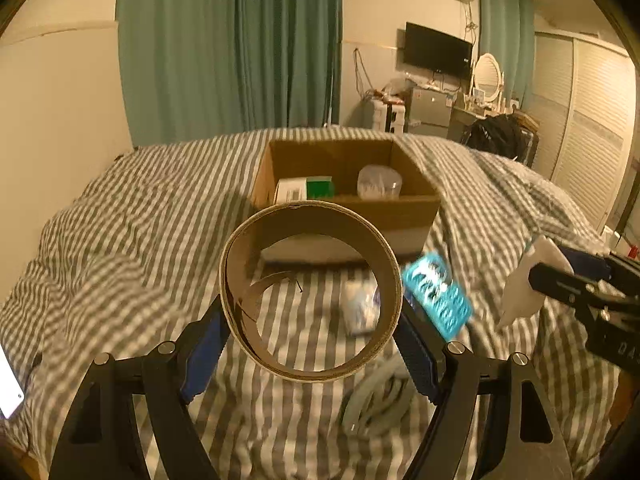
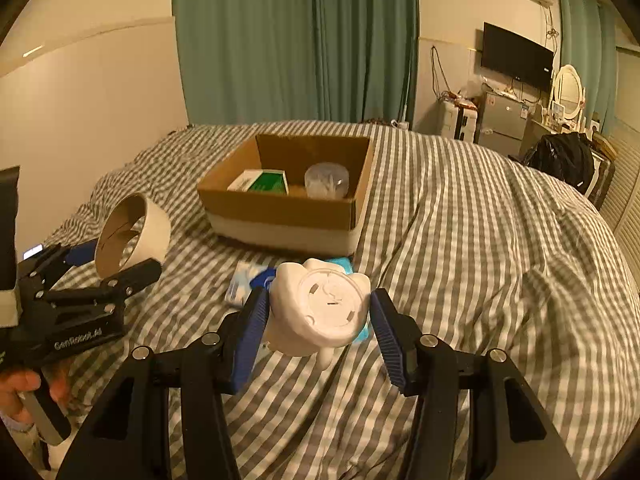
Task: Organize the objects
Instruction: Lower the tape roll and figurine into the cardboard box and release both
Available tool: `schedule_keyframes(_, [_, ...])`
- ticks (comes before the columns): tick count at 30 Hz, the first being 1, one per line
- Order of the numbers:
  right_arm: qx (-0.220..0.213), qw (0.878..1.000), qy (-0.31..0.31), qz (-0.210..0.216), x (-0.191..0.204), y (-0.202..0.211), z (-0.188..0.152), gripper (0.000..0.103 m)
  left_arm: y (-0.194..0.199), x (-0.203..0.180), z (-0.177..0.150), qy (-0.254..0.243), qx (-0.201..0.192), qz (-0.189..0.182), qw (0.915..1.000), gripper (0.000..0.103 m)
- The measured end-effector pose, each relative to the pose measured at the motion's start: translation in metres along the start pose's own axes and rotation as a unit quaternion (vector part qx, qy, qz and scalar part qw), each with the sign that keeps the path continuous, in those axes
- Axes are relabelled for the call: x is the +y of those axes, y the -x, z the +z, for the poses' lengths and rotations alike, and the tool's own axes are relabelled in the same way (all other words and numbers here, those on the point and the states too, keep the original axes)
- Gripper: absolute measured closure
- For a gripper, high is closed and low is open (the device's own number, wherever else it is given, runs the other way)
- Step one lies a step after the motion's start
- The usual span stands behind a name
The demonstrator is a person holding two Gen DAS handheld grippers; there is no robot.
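- On the striped bed [image 2: 460, 240], at the left, the left gripper [image 1: 310, 332] is clamped across an empty cardboard tape core [image 1: 310, 292], held clear of the bedding with its opening facing forward.
- Just beyond it and a little to the right sits the open cardboard box [image 2: 280, 212], already holding a green-and-white carton [image 2: 262, 181] and a clear plastic tub [image 2: 326, 181].
- Below, between box and grippers, a white packet [image 2: 242, 282] and a blue packet [image 1: 436, 296] lie loose on the cover.
- Rightmost, the right gripper [image 2: 318, 320] is closed on a white figurine [image 2: 320, 312], base toward the camera.
- Judging by this, both arms are mid-carry; next, each should reach over the box's near wall, lower and release, avoiding the tub.
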State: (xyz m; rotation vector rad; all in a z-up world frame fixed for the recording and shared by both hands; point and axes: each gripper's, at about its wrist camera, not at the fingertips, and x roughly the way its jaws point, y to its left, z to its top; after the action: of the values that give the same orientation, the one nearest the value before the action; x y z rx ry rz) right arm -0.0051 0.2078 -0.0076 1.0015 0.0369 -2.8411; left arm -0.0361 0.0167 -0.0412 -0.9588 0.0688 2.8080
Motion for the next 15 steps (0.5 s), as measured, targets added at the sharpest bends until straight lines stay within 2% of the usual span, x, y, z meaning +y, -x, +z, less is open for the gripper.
schedule_keyframes(9, [-0.029,1.000,-0.004,0.012,-0.021,-0.010,0.047,0.051,-0.018,-0.003,0.050,0.004,-0.028,0.004,0.9996,0.023])
schedule_keyframes(15, [-0.039,0.999,0.020,0.012,-0.030,-0.027,0.089,0.051,-0.035,0.002,0.087,0.003,-0.050,0.015,0.9986,0.023])
